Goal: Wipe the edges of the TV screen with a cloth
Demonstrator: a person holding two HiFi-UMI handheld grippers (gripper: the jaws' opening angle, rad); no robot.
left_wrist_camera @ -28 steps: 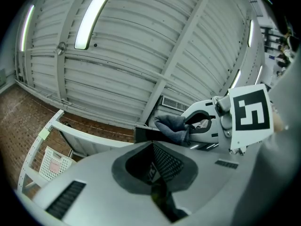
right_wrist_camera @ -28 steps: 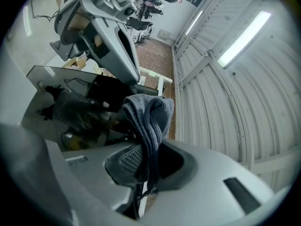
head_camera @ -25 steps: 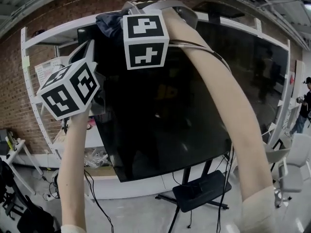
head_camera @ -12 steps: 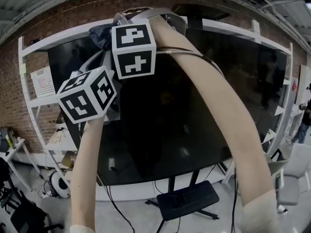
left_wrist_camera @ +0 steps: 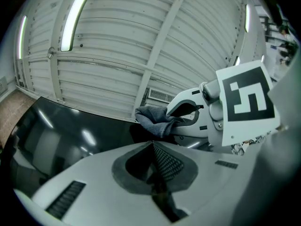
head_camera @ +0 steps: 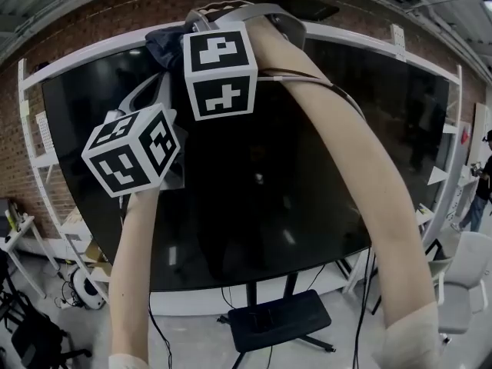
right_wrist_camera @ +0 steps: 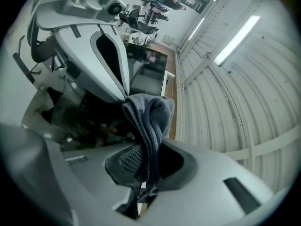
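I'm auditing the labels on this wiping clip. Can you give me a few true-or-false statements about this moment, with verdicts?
1. The right gripper is shut on the cloth. True.
2. The left gripper grips the cloth too. False: its jaws are together with nothing between them, and the cloth sits ahead of it in the right gripper.
3. The cloth is at the bottom edge of the TV screen. False: it is up at the top edge, towards the screen's left end.
4. The TV screen is dark, showing only reflections. True.
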